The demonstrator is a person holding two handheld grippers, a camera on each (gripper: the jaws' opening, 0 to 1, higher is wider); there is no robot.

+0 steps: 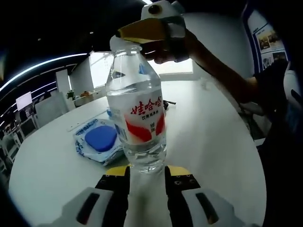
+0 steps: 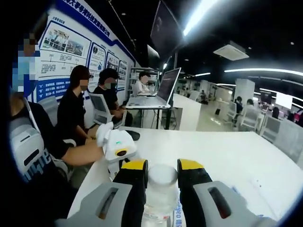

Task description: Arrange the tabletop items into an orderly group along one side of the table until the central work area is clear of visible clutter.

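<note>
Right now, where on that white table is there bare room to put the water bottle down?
Bare table lies right of the water bottle, toward the person's arm, and beyond the bottle toward the far edge. Left is crowded: a packet with a blue disc lies close beside the bottle.

Grey gripper bodies with black fingers (image 2: pixel 136 189), yellow tips, dark slots; person's dark short-sleeved shirt (image 1: pixel 272 87).

The right hand-held gripper (image 2: pixel 162 178) is seen from behind, its yellow-tipped jaws closed against the white cap of a clear water bottle (image 2: pixel 161 196). The left hand-held gripper (image 2: pixel 116 145) is held just beyond, over the white counter (image 2: pixel 227 156). An open laptop (image 2: pixel 156 92) is raised farther back.
</note>
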